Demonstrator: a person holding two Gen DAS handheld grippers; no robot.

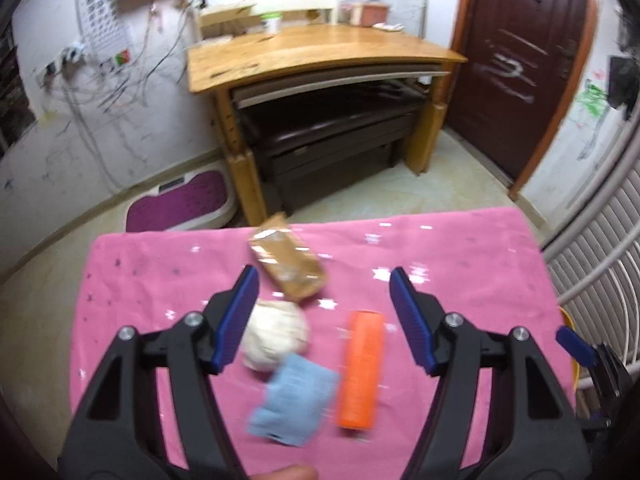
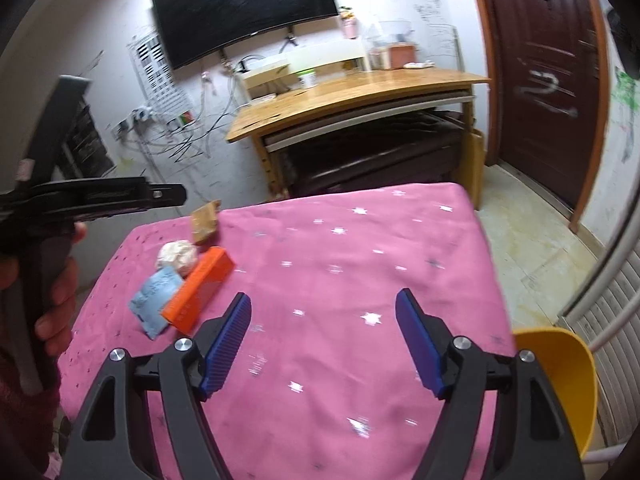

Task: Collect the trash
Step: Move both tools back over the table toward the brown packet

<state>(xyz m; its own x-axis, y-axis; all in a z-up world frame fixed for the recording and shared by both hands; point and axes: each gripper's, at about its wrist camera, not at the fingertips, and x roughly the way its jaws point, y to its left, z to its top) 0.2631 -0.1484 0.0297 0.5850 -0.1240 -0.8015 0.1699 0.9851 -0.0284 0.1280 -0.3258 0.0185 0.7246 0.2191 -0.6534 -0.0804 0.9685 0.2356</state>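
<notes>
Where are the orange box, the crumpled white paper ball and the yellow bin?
orange box (image 1: 360,368): left wrist view, middle of its top face.
crumpled white paper ball (image 1: 276,336): left wrist view, centre of the wad.
yellow bin (image 2: 560,376): right wrist view, inner wall.

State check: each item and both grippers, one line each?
Left hand-held gripper: open, empty.
Right hand-held gripper: open, empty.
Orange rectangular box: lying flat.
White crumpled paper ball: on cloth, ungrasped.
Blue paper packet: flat, creased.
Brown plastic wrapper: lying flat.
Yellow plastic bin: open-topped.
</notes>
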